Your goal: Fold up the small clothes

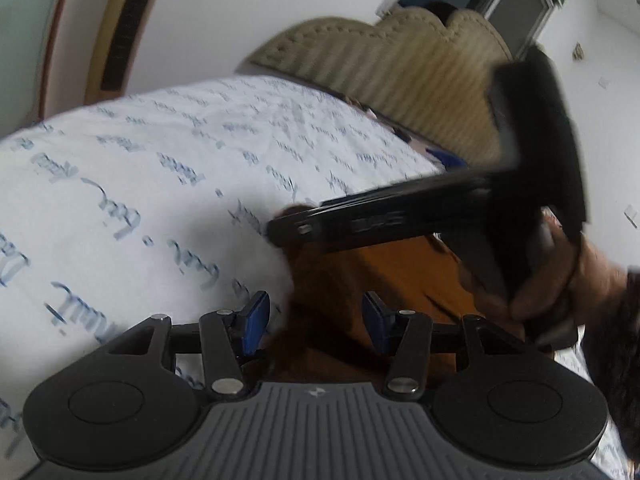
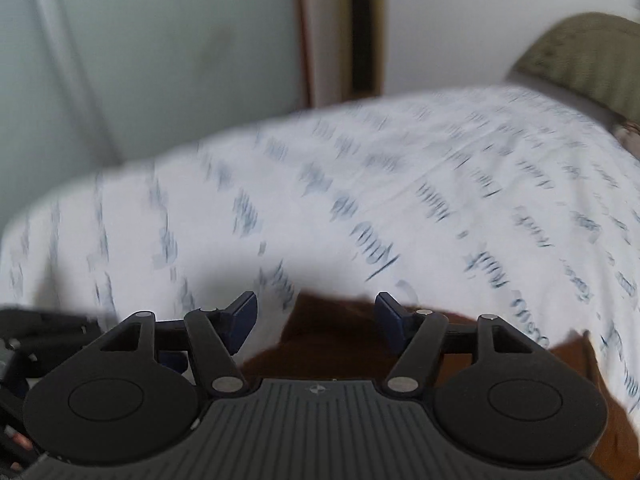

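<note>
A brown-orange garment [image 1: 400, 276] lies on the bed, bunched at its left edge. My left gripper [image 1: 316, 320] is open, its blue pads on either side of the bunched edge, holding nothing. The right gripper's black body [image 1: 420, 216] crosses the left wrist view above the garment, held by a hand [image 1: 580, 280]. In the right wrist view my right gripper [image 2: 316, 320] is open and empty, just above the near part of the garment [image 2: 332, 336]. That view is motion-blurred.
The bed has a white sheet with blue script print [image 1: 160, 184]. A beige padded headboard [image 1: 380, 64] stands at the far end. White walls and a door frame [image 2: 360, 28] lie behind the bed.
</note>
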A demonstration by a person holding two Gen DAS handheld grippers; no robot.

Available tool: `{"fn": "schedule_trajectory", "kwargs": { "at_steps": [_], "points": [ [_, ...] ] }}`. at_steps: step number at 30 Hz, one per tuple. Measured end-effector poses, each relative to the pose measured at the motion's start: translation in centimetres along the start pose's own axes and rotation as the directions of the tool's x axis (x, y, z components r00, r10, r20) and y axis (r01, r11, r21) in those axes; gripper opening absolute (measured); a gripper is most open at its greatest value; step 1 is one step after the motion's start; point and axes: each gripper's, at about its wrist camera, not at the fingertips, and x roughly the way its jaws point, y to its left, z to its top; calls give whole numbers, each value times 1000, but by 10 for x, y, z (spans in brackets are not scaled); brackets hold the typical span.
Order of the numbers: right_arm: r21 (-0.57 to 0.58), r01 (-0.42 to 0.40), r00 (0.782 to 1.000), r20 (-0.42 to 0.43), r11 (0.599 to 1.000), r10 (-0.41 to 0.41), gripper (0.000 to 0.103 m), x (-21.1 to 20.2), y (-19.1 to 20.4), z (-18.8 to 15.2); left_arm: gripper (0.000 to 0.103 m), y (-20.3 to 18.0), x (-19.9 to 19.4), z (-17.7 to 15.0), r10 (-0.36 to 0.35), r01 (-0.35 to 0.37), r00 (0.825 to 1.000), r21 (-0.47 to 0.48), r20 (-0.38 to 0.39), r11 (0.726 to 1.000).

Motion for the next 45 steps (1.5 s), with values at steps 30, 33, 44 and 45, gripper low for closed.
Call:
{"fn": "schedule_trajectory", "kwargs": {
  "at_steps": [30, 33, 44, 45],
  "points": [
    [554, -247, 966, 211, 795, 153, 0, 35, -37, -28, 52, -6, -7, -44, 191, -194, 974, 13, 122, 981],
    [530, -267, 951, 280, 805, 131, 0, 8, -43, -29, 52, -3, -9, -41, 179, -179, 978, -8, 112, 984],
    [194, -125, 992, 34, 973, 121, 63, 6, -34, 5, 53, -34, -10, -17, 100, -111, 991, 125, 92, 986],
    [151, -86, 996, -13, 985, 89, 63, 15, -28, 7, 53, -40, -11, -21, 98, -110, 991, 142, 94, 984]
  ]
}}
